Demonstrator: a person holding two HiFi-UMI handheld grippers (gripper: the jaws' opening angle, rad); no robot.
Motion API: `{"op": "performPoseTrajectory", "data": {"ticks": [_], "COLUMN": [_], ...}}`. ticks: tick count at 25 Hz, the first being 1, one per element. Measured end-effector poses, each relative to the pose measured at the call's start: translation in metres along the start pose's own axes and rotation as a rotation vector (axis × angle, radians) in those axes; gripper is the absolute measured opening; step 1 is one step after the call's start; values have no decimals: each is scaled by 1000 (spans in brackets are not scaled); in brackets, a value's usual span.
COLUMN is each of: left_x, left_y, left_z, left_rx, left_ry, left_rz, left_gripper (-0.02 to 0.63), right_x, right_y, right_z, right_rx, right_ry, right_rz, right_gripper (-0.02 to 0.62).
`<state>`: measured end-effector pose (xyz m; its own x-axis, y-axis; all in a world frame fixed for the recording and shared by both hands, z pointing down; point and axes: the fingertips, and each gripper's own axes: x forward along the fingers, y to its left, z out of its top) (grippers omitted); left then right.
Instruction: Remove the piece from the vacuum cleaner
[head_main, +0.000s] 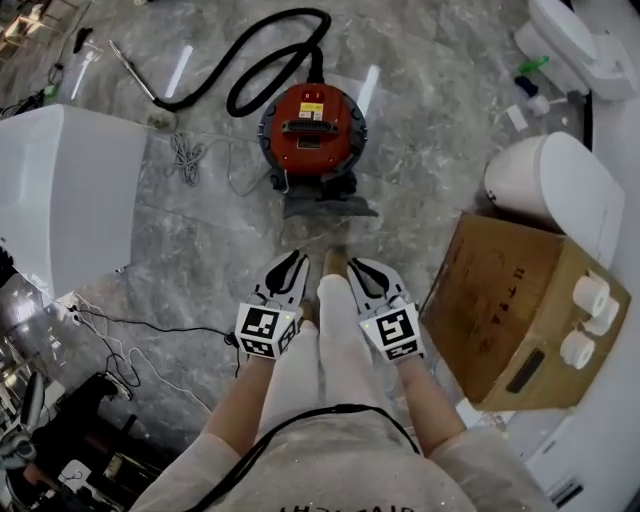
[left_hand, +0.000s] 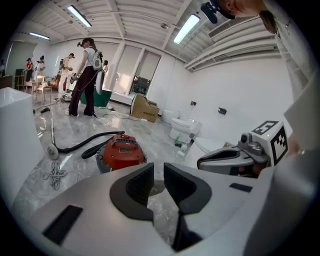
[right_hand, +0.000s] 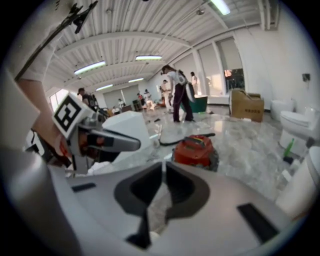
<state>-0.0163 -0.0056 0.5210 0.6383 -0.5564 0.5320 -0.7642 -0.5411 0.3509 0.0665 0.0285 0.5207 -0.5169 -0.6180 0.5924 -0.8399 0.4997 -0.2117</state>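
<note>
Your left hand-held gripper – jaws narrowly apart, nothing between. Red vacuum cleaner on floor, well ahead of both, untouched – piece not yet removed, whole job left. Your right hand-held gripper closed, empty.

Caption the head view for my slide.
Both empty, left gripper and right gripper hover short of the red vacuum cleaner.
</note>
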Motion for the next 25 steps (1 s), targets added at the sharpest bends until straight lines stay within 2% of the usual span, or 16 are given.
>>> {"op": "performPoseTrajectory", "data": {"ticks": [3, 7, 11, 13, 15, 17, 22, 25], "left_x": [20, 43, 65, 79, 92, 102, 115, 123], "left_y": [12, 36, 59, 71, 79, 87, 105, 109], "left_z": [-10, -29, -50, -63, -76, -89, -118, -124], "left_rx": [11, -41, -28, 56, 203, 318, 439, 523], "left_ry": [14, 21, 47, 78, 125, 162, 234, 260], "left_rz": [10, 39, 65, 68, 57, 37, -23, -45], "left_gripper": [70, 98, 144, 190, 219, 233, 258, 268], "right_x": [20, 47, 76, 91, 105, 118, 142, 154], "right_y": [-16, -34, -52, -66, -82, -97, -114, -112], "right_z": [-13, -36, -62, -74, -88, -102, -114, -122], "right_rx": [-18, -13, -65, -112, -167, -212, -339, -410], "right_ry": [33, 60, 108, 141, 194, 247, 317, 359], "right_rz": [21, 20, 14, -8, -30, -25, 28, 67], "right_gripper": [14, 15, 52, 75, 101, 120, 187, 201]}}
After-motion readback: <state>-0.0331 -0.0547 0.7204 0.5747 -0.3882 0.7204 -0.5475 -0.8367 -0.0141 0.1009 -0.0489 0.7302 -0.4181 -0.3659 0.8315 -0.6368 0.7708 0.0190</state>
